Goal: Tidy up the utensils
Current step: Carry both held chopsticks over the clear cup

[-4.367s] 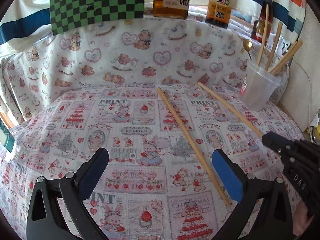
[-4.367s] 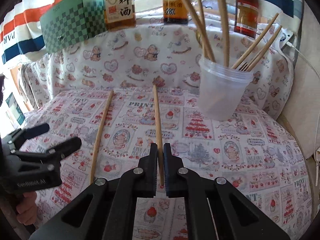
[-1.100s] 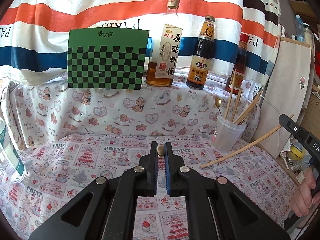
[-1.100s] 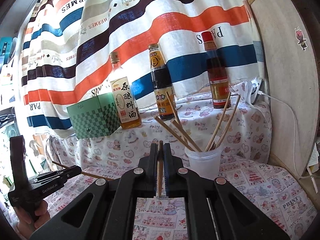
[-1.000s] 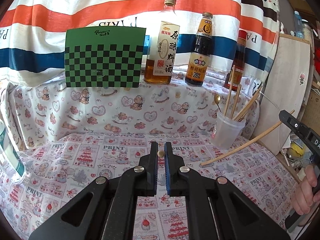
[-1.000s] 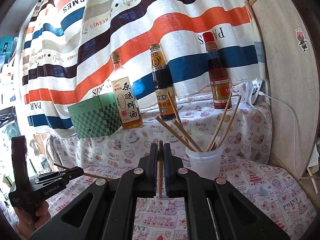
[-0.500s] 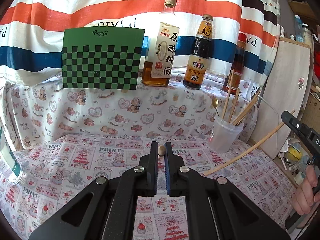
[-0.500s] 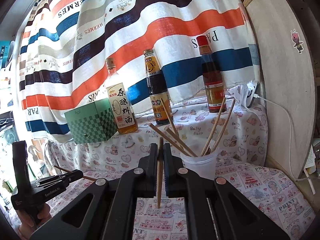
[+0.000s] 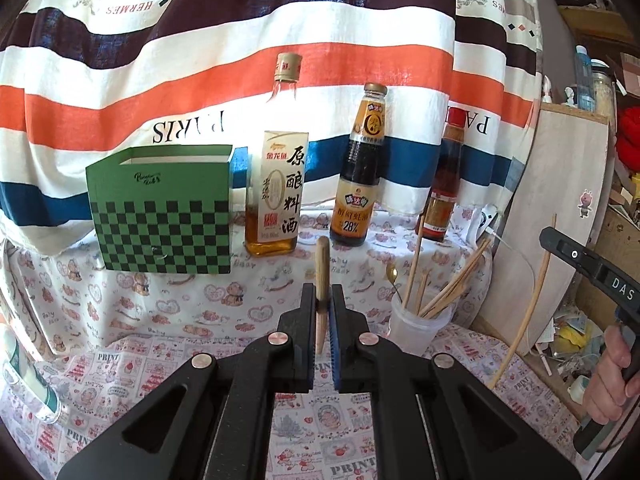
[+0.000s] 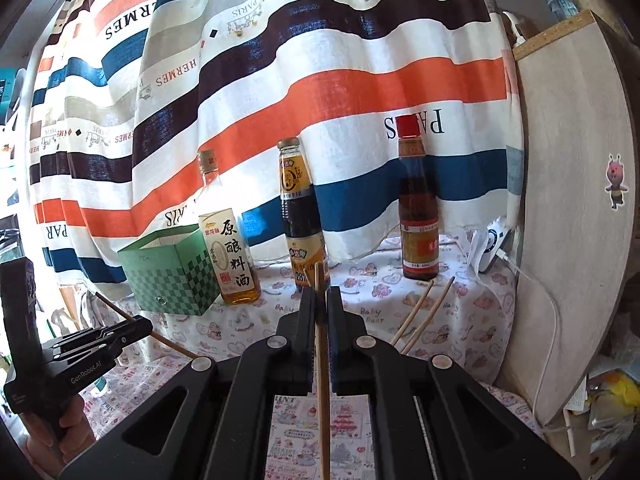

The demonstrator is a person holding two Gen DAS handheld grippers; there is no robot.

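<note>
Above the cloth-covered counter [image 9: 168,364], both grippers are carrying chopsticks toward the clear plastic cup [image 9: 416,326], where other chopsticks and a spoon are already standing. The left gripper [image 9: 321,312] is pinching one chopstick [image 9: 321,268] upright between its pressed-together fingers, left of the cup. The right gripper [image 10: 319,312] is pinching a second chopstick [image 10: 322,380] the same way, its long end hanging below the fingers, above the cup. Next, I judge, each stick needs lowering tip-first into the cup before the fingers are spreading.
</note>
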